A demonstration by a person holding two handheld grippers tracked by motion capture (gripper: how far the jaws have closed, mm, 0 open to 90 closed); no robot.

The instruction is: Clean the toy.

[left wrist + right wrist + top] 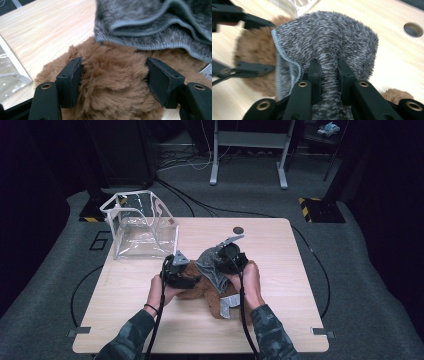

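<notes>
A brown plush toy lies on the wooden table with a grey fuzzy cloth draped over it. My left gripper is open, its jaws astride a lobe of the brown plush; the fur brushes the left pad. The grey cloth hangs just beyond it. My right gripper is shut on a raised fold of the grey cloth, which tents up from the jaws. The left gripper's fingers show beside the brown plush.
A clear plastic box stands open at the table's far left corner, its edge near the left gripper. A round hole is in the tabletop at the back, also seen as the hole. Cables trail off the near edge.
</notes>
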